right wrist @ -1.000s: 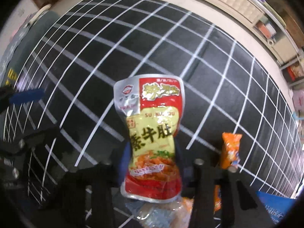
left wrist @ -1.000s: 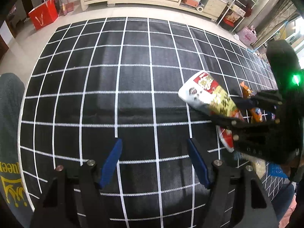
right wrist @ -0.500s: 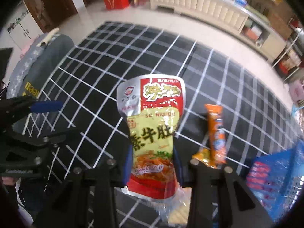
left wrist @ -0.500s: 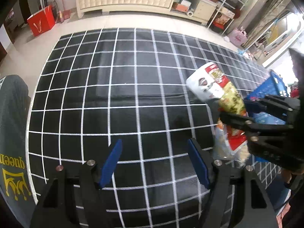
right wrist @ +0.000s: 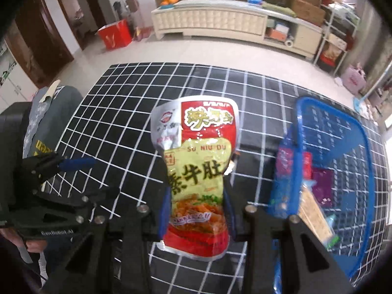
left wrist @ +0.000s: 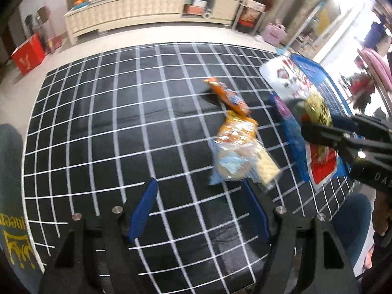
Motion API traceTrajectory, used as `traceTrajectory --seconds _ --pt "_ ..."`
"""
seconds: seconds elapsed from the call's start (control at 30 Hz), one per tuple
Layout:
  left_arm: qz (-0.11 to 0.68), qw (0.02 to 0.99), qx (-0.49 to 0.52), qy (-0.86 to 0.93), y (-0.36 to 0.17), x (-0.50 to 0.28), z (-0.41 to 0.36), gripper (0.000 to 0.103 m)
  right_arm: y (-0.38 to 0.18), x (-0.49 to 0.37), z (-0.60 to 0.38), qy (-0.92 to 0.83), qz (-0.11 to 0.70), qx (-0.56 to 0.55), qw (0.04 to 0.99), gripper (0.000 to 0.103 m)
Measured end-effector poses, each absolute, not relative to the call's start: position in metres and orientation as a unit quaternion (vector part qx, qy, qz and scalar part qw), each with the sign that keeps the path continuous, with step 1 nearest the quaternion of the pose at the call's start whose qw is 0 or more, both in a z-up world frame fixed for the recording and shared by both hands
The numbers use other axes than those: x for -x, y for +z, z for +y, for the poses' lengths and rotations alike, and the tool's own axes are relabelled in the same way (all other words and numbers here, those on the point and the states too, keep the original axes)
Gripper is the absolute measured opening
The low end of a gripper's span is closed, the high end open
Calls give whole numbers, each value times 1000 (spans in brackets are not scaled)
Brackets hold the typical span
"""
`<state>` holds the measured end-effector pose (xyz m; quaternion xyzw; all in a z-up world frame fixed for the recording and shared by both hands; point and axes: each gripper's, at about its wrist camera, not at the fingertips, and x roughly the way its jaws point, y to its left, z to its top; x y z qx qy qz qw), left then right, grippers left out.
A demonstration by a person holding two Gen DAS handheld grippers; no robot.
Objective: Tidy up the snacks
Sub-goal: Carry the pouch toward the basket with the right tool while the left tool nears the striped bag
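Right wrist view: right gripper (right wrist: 197, 213) jaws pinch one pouch (right wrist: 196, 171); left gripper (left wrist: 198, 214) jaws spread, empty. Two snacks (left wrist: 236, 152) on desk (left wrist: 98, 122), one basket (right wrist: 362, 132).

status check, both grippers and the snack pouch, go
Right gripper shut on red-and-yellow pouch, held above the mat. Left gripper open, empty. Blue basket alongside, nothing in the way. Two snacks on the mat.
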<state>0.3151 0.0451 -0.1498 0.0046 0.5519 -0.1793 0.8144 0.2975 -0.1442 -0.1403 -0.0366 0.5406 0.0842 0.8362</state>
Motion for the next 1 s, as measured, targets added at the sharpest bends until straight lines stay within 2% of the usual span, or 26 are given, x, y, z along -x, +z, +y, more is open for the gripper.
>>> traceTrajectory --seconds 0.23,0.63,0.9,0.97,1.0 --pt "535 817 -42 -210 -158 -309 13 69 -136 -271 -165 33 522 27 852 42" --pt "579 775 -36 -250 -227 -348 -21 69 -159 -259 -168 -7 521 24 853 42" --pt "558 777 -72 -280 -235 -357 -38 68 -167 -264 -166 -25 522 41 851 42" --pt "554 782 -84 -272 -236 -359 -39 62 -166 -263 -166 -26 523 48 851 42" --pt "548 787 -83 -270 -236 -359 -38 55 -167 -262 -167 -26 523 49 851 42"
